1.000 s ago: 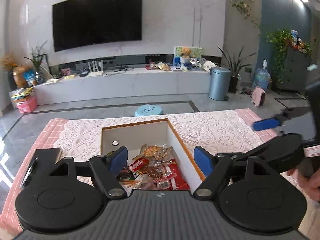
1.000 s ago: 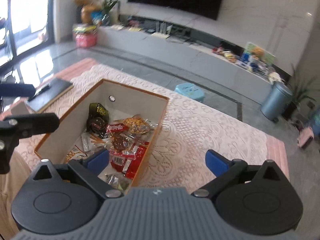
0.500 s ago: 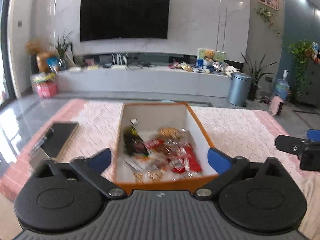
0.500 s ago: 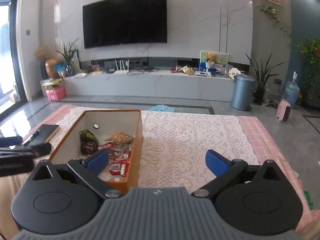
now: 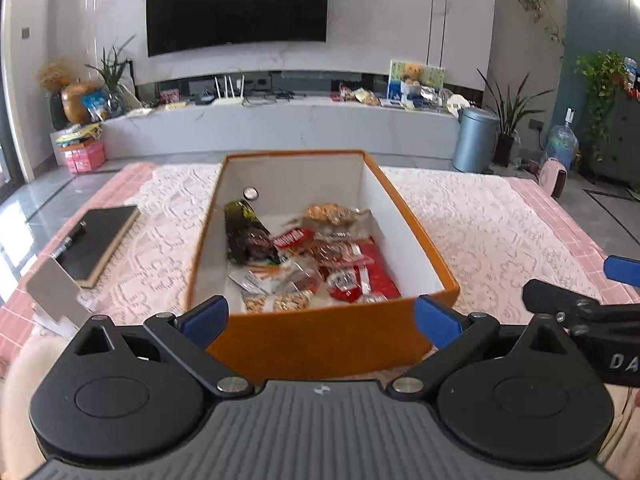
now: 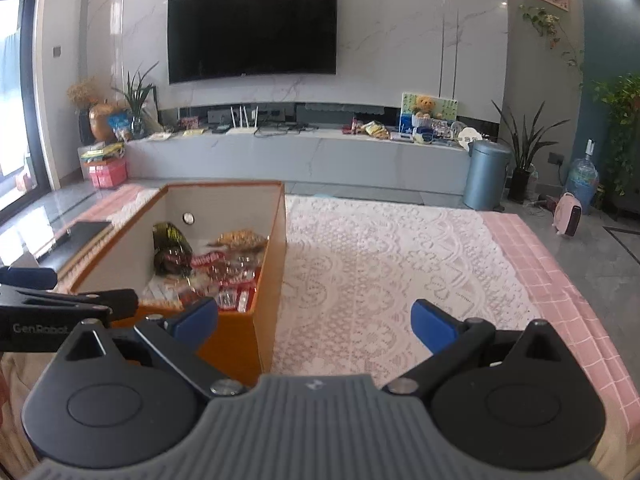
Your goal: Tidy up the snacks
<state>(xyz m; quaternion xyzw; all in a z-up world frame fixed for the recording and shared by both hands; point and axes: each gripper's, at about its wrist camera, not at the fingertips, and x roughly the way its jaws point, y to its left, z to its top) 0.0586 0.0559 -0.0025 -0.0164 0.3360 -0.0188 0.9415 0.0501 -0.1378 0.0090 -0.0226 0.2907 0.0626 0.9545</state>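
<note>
**Both tongs empty before the snack box**

Our left tongs (image 5: 320, 316) and right tongs (image 6: 314, 316) hang spread wide, holding nothing. The wrapped snacks (image 5: 316, 256) lie heaped inside the orange cardboard box (image 5: 320, 340) near the near edge of the lace-covered bench (image 6: 380, 272). We see no snack outside it, so we judge no reach is called for.

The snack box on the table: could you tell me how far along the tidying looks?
Done: the snack packets all lie in the orange box, jumbled, with none visible on the lace tablecloth. In hand: nothing; the left gripper and right gripper both have open, empty jaws. Left: possibly only arranging the pile.
</note>
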